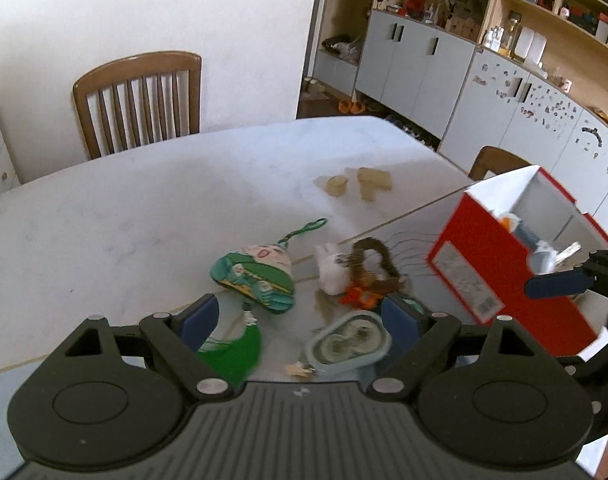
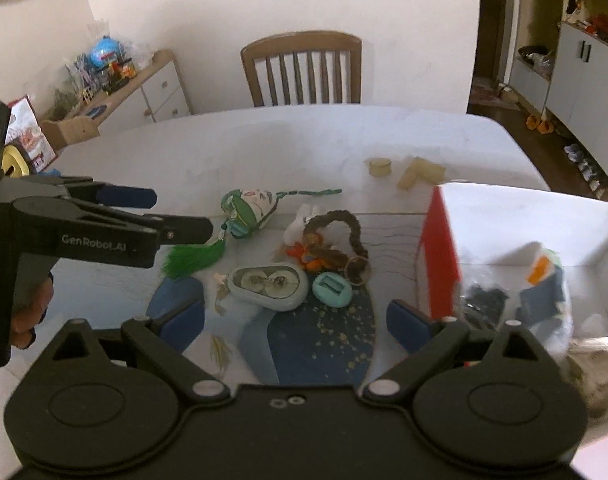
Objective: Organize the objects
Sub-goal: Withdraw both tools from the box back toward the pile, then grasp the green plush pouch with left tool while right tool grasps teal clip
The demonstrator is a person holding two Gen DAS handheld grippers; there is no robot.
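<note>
Small objects lie in a cluster on a blue and white mat (image 2: 320, 344). They include a green fabric pouch (image 1: 255, 276) with a green tassel (image 1: 235, 348), a grey oval case (image 1: 348, 344), a white plush (image 1: 332, 272), a brown woven ring (image 1: 378, 264), an orange trinket (image 1: 360, 296) and a teal round piece (image 2: 332, 290). An open red box (image 1: 500, 264) stands to the right with a plastic bag (image 2: 516, 296) inside. My left gripper (image 1: 299, 320) hovers open above the oval case and tassel, holding nothing. My right gripper (image 2: 295, 322) is open and empty near the box's left wall (image 2: 440, 256).
The white table (image 1: 143, 200) carries two pale wooden blocks (image 1: 338, 186) (image 1: 374, 182) beyond the cluster. A wooden chair (image 1: 139, 100) stands at the far side. Cabinets and shelves (image 1: 424, 56) line the right wall, and a cluttered sideboard (image 2: 143, 88) stands at the left.
</note>
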